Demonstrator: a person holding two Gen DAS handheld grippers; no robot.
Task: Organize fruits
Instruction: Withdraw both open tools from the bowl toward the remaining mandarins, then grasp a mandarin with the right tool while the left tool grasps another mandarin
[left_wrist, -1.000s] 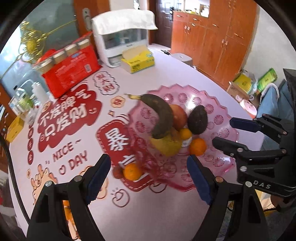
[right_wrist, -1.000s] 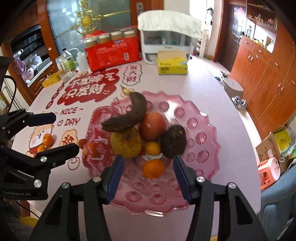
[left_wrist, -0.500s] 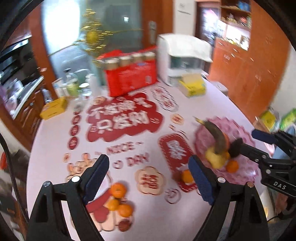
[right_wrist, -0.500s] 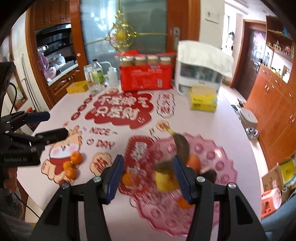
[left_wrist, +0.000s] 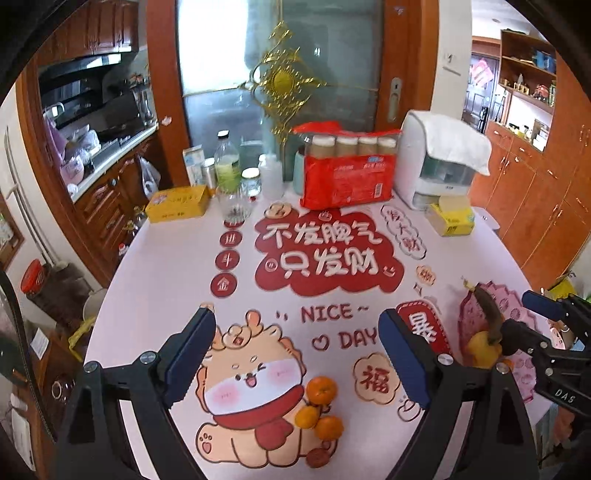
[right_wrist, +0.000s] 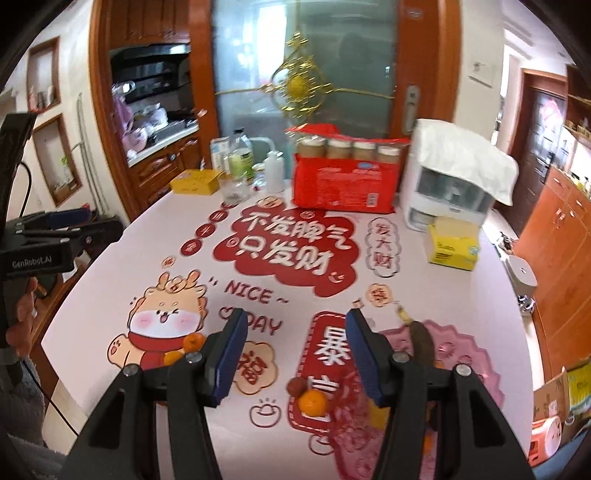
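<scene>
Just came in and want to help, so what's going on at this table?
A person holds a gripper in each hand, sorting fruit. Both the left gripper and right gripper are open and empty above the table. Some oranges lie loose on the cartoon print; the pink plate already holds a banana and other fruit.

Desk (left_wrist: 159, 280): pale pink, red-and-white character motifs, cartoon animal in red scarf | Plate (right_wrist: 469, 354): translucent pink, dotted relief, scalloped rim | Tangerines (left_wrist: 320, 410): orange | Banana (right_wrist: 423, 341): dark brown | Snack pack (left_wrist: 347, 181): red | Tissue box (left_wrist: 452, 218): yellow | Left claw (left_wrist: 297, 360) pads: blue on black arms.
</scene>
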